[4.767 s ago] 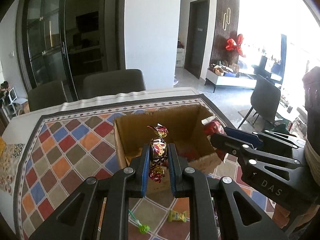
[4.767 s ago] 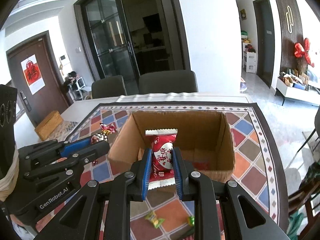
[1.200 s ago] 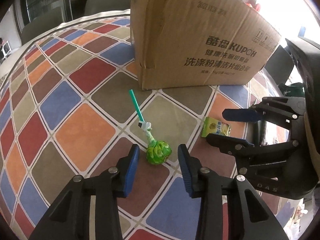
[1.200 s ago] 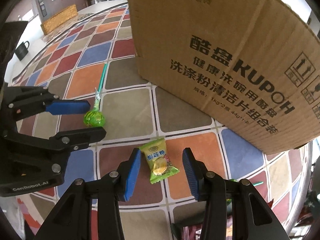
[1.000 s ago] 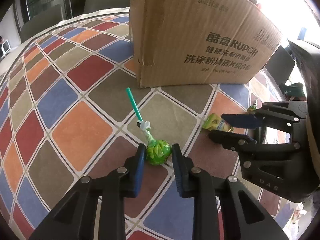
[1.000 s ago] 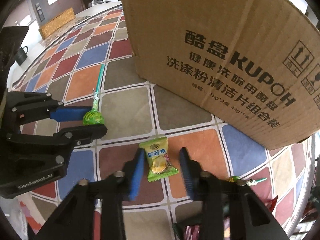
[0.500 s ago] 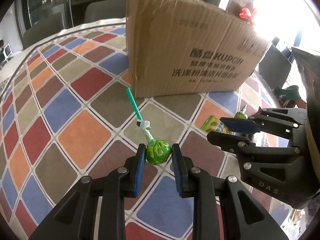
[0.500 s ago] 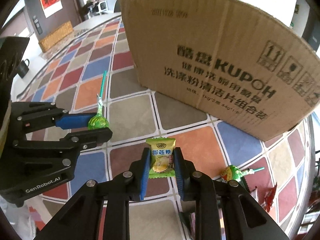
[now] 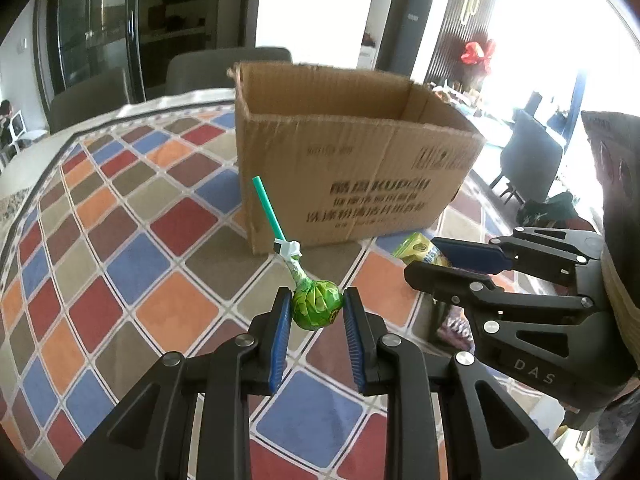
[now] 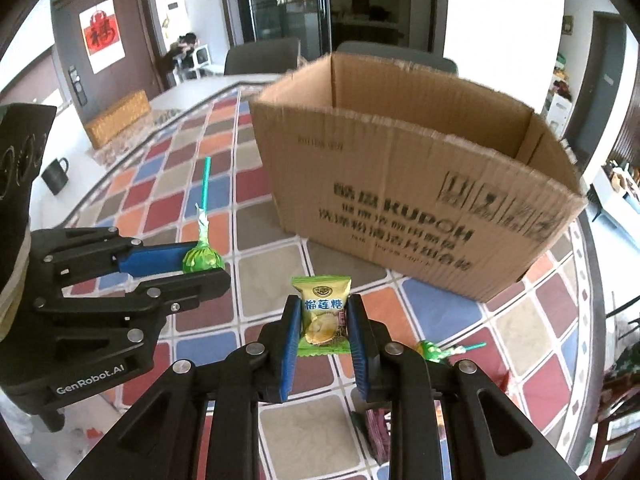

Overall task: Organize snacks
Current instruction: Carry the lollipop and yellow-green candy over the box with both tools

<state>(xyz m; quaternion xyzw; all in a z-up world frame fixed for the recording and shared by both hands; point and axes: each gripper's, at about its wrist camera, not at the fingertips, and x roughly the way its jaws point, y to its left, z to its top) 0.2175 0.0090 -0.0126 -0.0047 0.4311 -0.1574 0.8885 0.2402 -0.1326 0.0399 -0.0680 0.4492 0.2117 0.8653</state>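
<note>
My left gripper (image 9: pixel 316 312) is shut on a green lollipop (image 9: pixel 317 309) with a teal stick, held above the table; it also shows in the right wrist view (image 10: pixel 202 258). My right gripper (image 10: pixel 322 322) is shut on a green durian candy packet (image 10: pixel 322 316), also seen in the left wrist view (image 9: pixel 418 249). The open cardboard box (image 9: pixel 352 176) stands just ahead of both grippers, and in the right wrist view (image 10: pixel 404 184) its printed side faces me.
The table has a checkered cloth (image 9: pixel 120 240). Another green lollipop (image 10: pixel 434 351) and a dark red wrapper (image 10: pixel 376 428) lie on the cloth under the right gripper. Dark chairs (image 9: pixel 228 64) stand behind the table. A black mug (image 10: pixel 56 176) sits far left.
Both grippers closed on their snacks, the left on the lollipop and the right on the candy packet, and lifted them off the cloth to about the box's height.
</note>
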